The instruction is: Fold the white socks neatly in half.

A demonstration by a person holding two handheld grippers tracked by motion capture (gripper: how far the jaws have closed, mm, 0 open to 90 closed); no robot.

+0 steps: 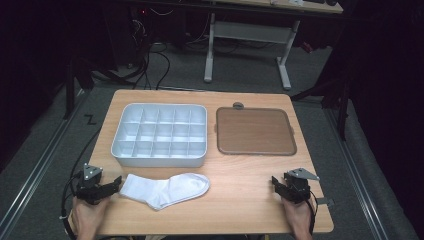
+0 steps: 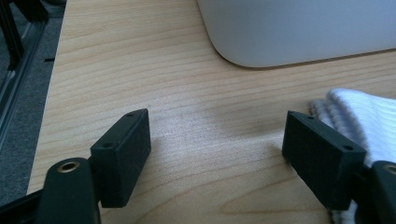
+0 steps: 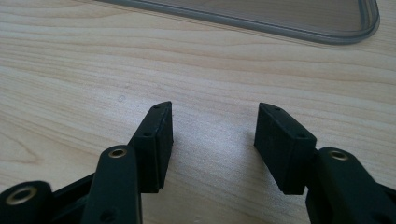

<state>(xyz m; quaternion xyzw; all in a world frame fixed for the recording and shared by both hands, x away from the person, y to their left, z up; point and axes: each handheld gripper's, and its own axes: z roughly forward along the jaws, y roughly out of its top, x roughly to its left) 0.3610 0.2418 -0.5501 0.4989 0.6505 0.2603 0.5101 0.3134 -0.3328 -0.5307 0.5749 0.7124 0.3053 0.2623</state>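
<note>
A compartment tray is set on a table and taken as the landmark. Just to the right of the tray, a flat lid is laid, apart from it by a narrow gap. In front of the tray, nearer the person, a sock is laid flat, its cuff end toward the left. Left of the sock, at the table's near left corner, the left gripper is held just beside the cuff. Well to the right of the sock, in front of the lid, the right gripper is held over bare table.
</note>
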